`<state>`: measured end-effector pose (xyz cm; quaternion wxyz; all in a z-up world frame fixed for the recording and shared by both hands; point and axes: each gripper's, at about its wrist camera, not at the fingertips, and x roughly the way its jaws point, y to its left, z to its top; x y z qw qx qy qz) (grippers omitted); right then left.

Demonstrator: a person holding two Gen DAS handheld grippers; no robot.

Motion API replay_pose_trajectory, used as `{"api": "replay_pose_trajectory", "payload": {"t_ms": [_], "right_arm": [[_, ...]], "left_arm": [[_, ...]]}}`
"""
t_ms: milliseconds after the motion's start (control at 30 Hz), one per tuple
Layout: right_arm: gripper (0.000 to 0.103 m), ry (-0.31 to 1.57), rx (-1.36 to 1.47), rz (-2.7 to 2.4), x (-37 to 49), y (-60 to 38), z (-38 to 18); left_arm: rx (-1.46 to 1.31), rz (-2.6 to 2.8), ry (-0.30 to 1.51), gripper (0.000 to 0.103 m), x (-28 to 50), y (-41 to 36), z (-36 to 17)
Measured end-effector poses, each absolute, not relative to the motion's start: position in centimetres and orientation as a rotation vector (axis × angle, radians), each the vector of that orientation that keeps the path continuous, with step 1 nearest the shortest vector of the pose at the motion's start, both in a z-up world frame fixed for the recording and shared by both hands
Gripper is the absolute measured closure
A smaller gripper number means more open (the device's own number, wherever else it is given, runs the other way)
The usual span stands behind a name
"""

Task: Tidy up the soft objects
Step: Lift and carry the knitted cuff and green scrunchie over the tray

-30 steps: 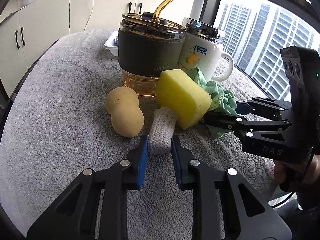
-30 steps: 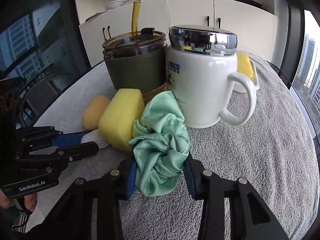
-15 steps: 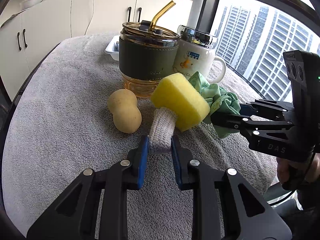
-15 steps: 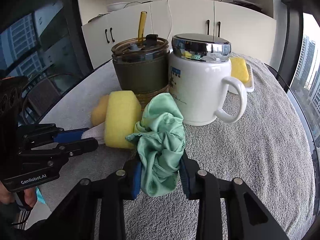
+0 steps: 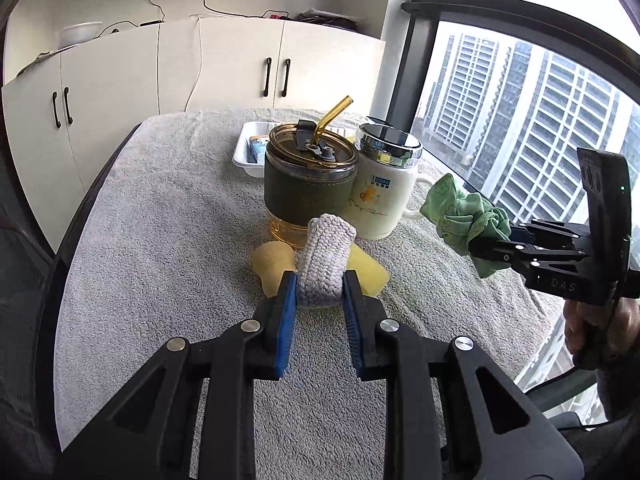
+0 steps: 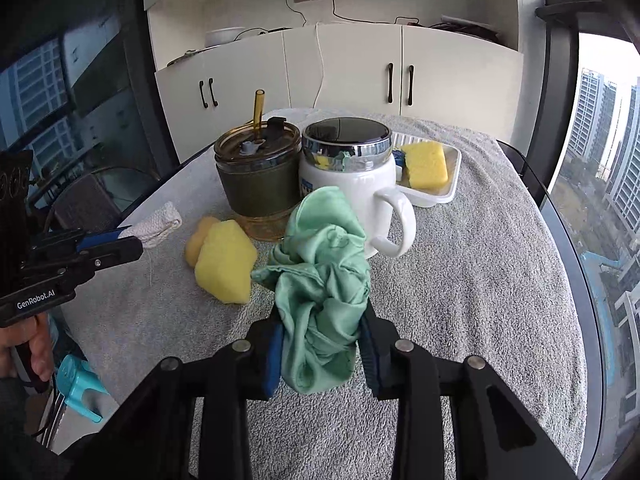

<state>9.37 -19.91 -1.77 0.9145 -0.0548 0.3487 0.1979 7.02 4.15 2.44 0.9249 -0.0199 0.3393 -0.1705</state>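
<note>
My left gripper [image 5: 319, 298] is shut on a white knitted band [image 5: 325, 258] and holds it in the air above the towel-covered table. It also shows in the right wrist view [image 6: 156, 220]. My right gripper [image 6: 320, 344] is shut on a green satin scrunchie [image 6: 322, 280], lifted off the table; the scrunchie also shows in the left wrist view [image 5: 464, 216]. A yellow sponge [image 6: 226, 266] and a tan rounded sponge [image 6: 200, 236] lie on the grey towel [image 6: 460, 300] in front of the cups.
A green-sleeved glass tumbler with a straw [image 5: 310, 188] and a white lidded mug [image 5: 382, 188] stand mid-table. Behind them a white tray [image 6: 440, 196] holds another yellow sponge [image 6: 426, 164]. White cabinets stand behind; windows are on the right.
Both grippers have risen and pulled back from the table. The knitted band and the scrunchie came up with them, and the yellow sponge has dropped flat onto the towel.
</note>
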Motion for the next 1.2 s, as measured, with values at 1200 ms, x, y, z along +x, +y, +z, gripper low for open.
{"api": "replay_pose_trajectory", "payload": {"t_ms": [1200], "right_arm": [[0.068, 0.729, -0.291, 0.407, 35.6, -23.7, 8.7]], "left_arm": [[0.274, -0.512, 0.66, 0.082, 32.7, 2.7, 10.2]]}}
